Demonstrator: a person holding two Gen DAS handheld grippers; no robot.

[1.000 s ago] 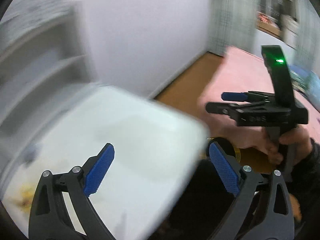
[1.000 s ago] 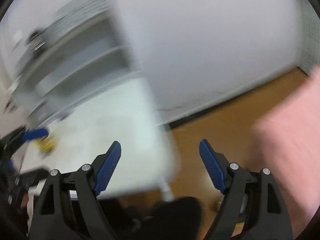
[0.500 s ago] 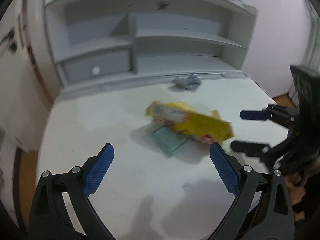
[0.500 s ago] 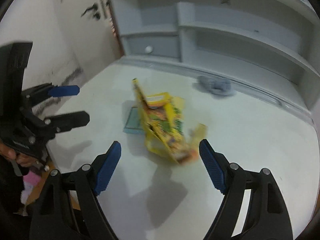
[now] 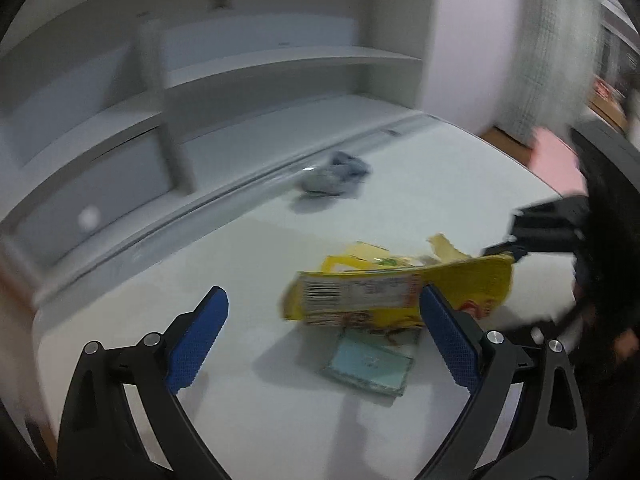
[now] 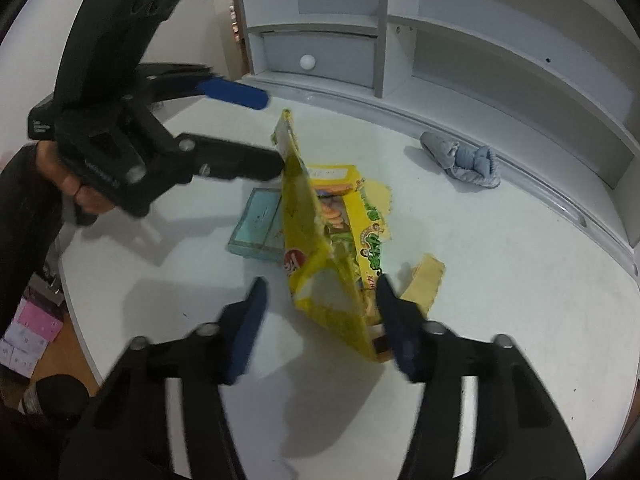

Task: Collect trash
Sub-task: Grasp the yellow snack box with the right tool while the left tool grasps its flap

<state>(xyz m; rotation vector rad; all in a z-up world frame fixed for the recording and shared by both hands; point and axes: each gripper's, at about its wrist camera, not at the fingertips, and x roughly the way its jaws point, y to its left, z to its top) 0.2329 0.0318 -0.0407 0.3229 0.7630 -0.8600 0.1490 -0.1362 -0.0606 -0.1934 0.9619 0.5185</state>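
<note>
both black claws (image 5: pixel 320 338) (image 6: pixel 318 320) carry ribbed blue pads, silver screws, and a dark sleeve behind.

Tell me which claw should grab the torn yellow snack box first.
Right. The right claw already straddles the near end of the yellow snack box and its jaws are closing around it. The left claw stands wide open, with only the box's far end near one finger.

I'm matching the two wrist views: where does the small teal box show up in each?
Left wrist: teal box lies low, right of centre, just under the yellow carton.
Right wrist: teal box lies left of centre, partly behind the carton.
Shared landmark: grey cloth by the shelf.
</note>
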